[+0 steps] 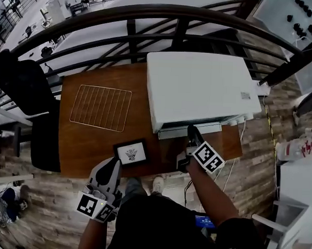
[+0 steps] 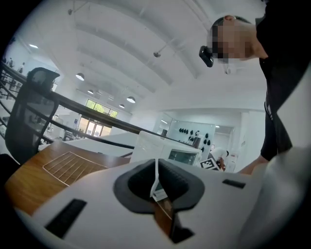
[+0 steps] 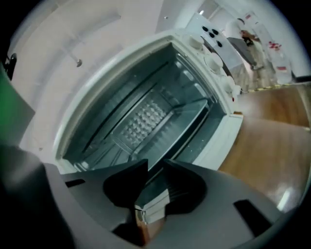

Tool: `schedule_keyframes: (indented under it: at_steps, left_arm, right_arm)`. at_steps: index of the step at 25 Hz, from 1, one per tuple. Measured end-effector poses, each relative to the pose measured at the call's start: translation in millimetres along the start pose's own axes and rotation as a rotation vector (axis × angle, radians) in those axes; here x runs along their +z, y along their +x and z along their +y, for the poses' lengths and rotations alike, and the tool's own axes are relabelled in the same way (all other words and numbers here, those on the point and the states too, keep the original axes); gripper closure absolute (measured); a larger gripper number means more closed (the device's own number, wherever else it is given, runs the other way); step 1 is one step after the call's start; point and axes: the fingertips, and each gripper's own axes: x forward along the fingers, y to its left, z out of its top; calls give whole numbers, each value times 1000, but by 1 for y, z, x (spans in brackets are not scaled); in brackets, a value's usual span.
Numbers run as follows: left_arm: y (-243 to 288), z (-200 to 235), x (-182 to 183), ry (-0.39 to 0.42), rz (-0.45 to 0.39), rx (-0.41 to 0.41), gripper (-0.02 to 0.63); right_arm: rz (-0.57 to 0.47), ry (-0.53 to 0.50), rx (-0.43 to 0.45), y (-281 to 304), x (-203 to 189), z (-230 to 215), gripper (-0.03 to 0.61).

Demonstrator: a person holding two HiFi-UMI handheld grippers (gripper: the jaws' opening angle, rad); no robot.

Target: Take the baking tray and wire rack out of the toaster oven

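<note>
Right gripper (image 1: 192, 133) sits at the dropped door (image 1: 171, 130) of the toaster oven (image 1: 199, 90) in head view. The left gripper (image 1: 111, 168) hangs back at the table (image 1: 83, 144) edge, out of the way. Wire rack (image 1: 101, 107) already lies flat on the table left of the oven. A dark tray (image 1: 130, 153), likely the baking tray, sits in front, apart from the rack. Left gripper view: jaws clenched, empty. Right gripper view: jaws parted, gripping nothing, aimed into a bare-looking cavity, so unloading looks done.
</note>
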Motion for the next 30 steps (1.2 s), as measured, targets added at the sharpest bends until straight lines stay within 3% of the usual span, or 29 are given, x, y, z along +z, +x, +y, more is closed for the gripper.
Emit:
schedule_keyframes:
  at_steps: [3,6,11,17,20,30]
  left_arm:
    - [5,24,-4,0,54,4,586]
    - [15,46,-10,-44,106,8,588]
    - [37,56,-15,-81,159,-51,588]
    - [56,62,-10,-73,193,-99,588]
    - [57,66,-12,-66,213,-101,588]
    - [72,41,-28,-55,251,-133,589]
  right_arm:
    - [-27,79,-8,18,0,-4,453]
    - [-78,164,-39,33,3,-11,331]
    - [-149,300,-114,53,14,-25,321]
    - [-189,388,-110,69,24,-38,366]
    - [-190,394,-101,73,23,-43,484]
    - [-154,477,-99,46,10,-46,509]
